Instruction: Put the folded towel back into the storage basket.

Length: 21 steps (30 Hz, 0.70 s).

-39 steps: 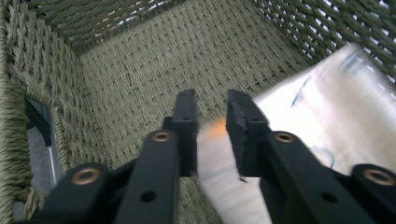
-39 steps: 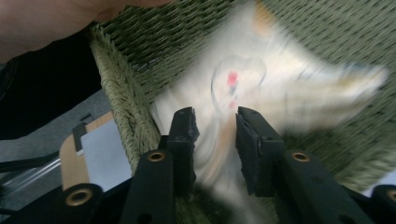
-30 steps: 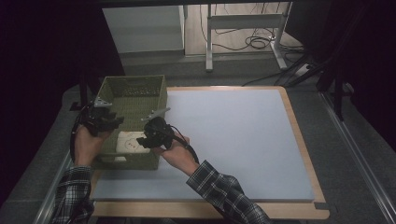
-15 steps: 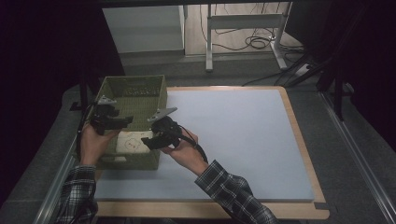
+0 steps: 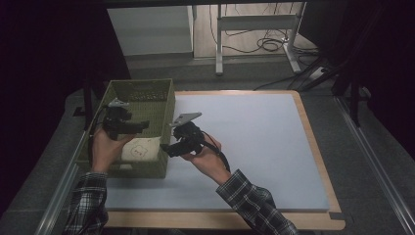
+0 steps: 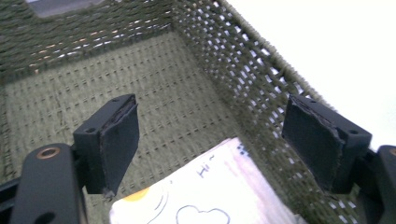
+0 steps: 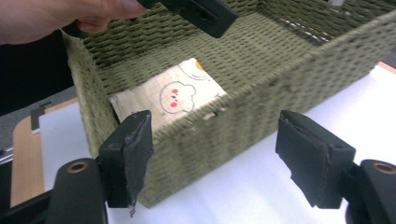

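Left gripper [image 5: 142, 126] hangs over the green basket [image 5: 164, 105], jaws just spread, empty — the folded cloth [image 5: 141, 148] lies inside, apparently released; at three o'clock, the right gripper [image 5: 165, 148] opens outside the wall.

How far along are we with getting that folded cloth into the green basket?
Done: the folded cloth lies flat on the floor of the green basket. In hand: nothing; the left gripper and right gripper have just been opening, with nothing between the fingers. Left: probably only drawing both hands clear of the basket.
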{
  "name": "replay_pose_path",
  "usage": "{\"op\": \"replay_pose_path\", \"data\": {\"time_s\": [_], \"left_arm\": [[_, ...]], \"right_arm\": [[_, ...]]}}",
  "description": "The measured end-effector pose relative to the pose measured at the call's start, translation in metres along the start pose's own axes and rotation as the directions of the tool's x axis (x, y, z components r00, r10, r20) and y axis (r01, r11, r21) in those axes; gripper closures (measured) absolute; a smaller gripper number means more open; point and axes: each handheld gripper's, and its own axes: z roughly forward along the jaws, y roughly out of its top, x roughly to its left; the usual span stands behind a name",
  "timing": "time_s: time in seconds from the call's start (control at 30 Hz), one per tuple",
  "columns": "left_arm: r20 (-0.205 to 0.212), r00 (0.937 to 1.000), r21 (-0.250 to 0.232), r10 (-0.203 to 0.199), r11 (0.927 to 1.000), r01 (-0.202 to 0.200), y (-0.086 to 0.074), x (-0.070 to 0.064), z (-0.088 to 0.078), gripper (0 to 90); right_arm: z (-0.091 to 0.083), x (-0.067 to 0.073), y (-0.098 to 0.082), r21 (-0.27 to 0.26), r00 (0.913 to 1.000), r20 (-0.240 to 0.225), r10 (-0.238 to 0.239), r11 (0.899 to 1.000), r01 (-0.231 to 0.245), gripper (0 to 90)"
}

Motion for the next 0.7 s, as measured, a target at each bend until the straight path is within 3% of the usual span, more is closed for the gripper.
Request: {"op": "replay_pose_path", "data": {"time_s": [0.27, 0.47, 0.7], "left_arm": [[0.032, 0.9994, 0.001, 0.007, 1.0, -0.007, 0.008, -0.013, 0.004, 15.6], [0.052, 0.9983, -0.002, 0.025, 0.9997, -0.025, 0.014, -0.024, 0.008, 11.5], [0.074, 0.9961, -0.008, 0.047, 0.9989, -0.047, 0.022, -0.038, 0.01, 6.7]], "right_arm": [[-0.014, -0.013, -0.013, 0.004, 0.9997, 0.024, -0.008, 1.0, 0.008, 21.8], [-0.023, -0.022, -0.025, 0.005, 0.9997, 0.019, 0.013, 1.0, -0.013, 19.1], [-0.033, -0.031, -0.037, 0.021, 0.9999, 0.013, -0.003, 1.0, 0.003, 15.4]]}}
